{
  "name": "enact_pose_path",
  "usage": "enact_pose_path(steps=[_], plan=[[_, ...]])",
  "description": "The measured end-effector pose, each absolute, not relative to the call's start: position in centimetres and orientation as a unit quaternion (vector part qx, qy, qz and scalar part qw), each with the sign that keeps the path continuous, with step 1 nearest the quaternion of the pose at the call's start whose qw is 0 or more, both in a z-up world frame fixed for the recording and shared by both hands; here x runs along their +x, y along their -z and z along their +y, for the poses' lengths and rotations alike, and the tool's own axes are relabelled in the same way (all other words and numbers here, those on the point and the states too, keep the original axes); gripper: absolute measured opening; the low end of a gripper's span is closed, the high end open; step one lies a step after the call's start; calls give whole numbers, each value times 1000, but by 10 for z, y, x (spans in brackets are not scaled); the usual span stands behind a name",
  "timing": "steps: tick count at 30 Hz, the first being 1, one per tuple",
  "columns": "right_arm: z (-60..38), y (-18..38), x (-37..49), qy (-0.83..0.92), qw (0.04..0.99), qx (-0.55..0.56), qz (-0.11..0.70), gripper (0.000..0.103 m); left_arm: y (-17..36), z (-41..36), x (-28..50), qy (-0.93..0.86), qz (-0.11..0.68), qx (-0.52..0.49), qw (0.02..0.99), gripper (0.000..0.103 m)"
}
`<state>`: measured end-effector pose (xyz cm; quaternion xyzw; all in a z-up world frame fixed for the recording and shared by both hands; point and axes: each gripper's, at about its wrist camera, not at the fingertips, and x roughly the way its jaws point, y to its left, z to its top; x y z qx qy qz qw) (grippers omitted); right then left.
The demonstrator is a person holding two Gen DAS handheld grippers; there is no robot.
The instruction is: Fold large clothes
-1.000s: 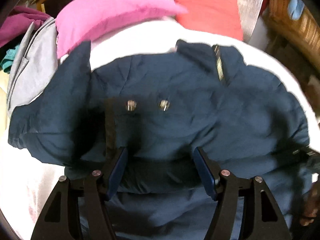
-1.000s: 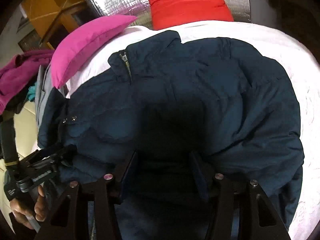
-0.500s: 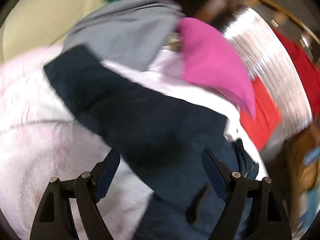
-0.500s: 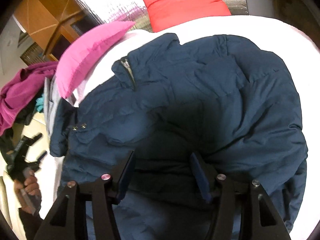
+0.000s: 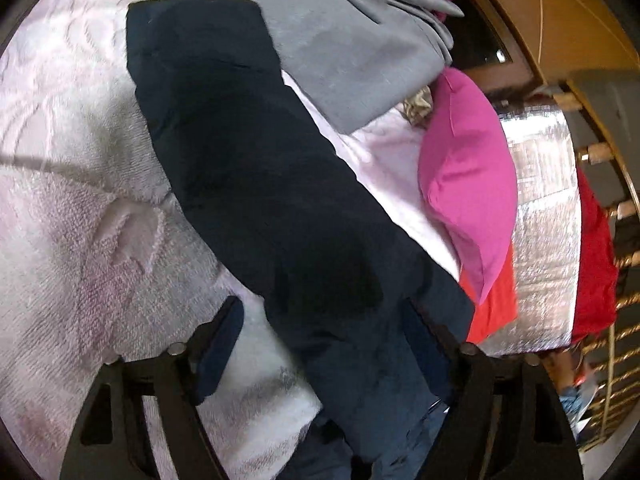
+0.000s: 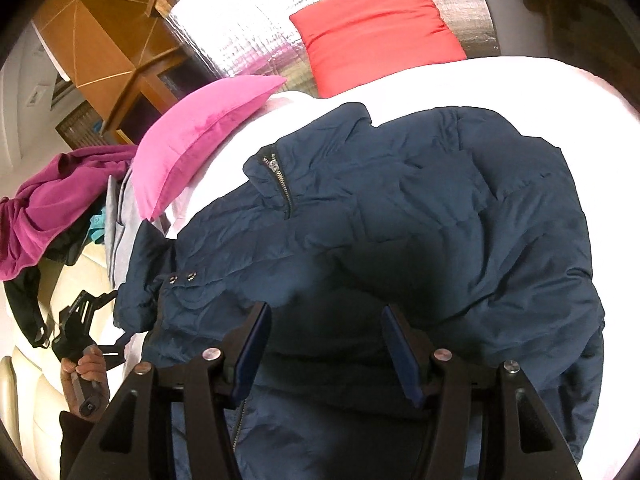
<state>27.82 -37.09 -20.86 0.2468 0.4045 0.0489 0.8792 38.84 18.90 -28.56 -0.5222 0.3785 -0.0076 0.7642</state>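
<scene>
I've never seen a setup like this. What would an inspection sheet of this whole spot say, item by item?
Surface: white bedspread, textured, mostly covered.
Job's things: navy jacket spread out and zipped, one sleeve stretched over the bedspread.
Clutter: pink pillow, red pillow, grey garment, magenta garment piled at the edge.
Grippers: left gripper closing, the sleeve between its pads but not pinched; right gripper open above the jacket's body.
Cables: nothing seen.
Surroundings: silver foil sheet behind the pillows, wooden furniture, cream cushion.
</scene>
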Motion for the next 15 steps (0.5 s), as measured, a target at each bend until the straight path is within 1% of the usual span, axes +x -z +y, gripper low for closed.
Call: enact_pose_path(steps=[1, 2, 4, 5, 6, 7, 8, 10, 13, 15], plan=[[-370, 209, 278, -49, 879, 246, 405, 61, 288, 190, 389, 6, 377, -526, 762, 65], [-370, 209, 278, -49, 879, 246, 405, 61, 290, 192, 390, 7, 375, -528, 762, 63], [-369, 209, 278, -48, 879, 244, 406, 61, 294, 194, 396, 8, 371, -535, 759, 54], [-369, 210, 278, -48, 879, 244, 407, 61, 296, 195, 398, 9, 369, -539, 757, 52], [-369, 210, 278, -47, 879, 244, 407, 61, 299, 196, 401, 10, 367, -544, 755, 48], [-369, 210, 278, -46, 879, 244, 406, 61, 300, 197, 402, 12, 366, -547, 753, 41], [-370, 210, 278, -45, 879, 245, 406, 61, 299, 196, 403, 14, 364, -547, 753, 38], [-371, 210, 278, -43, 880, 247, 404, 61, 293, 194, 403, 14, 360, -538, 762, 28], [-374, 210, 277, -39, 881, 250, 401, 61, 273, 186, 401, 13, 350, -506, 788, 21], [-375, 208, 276, -36, 881, 252, 397, 61, 259, 178, 399, 19, 340, -489, 803, 18]])
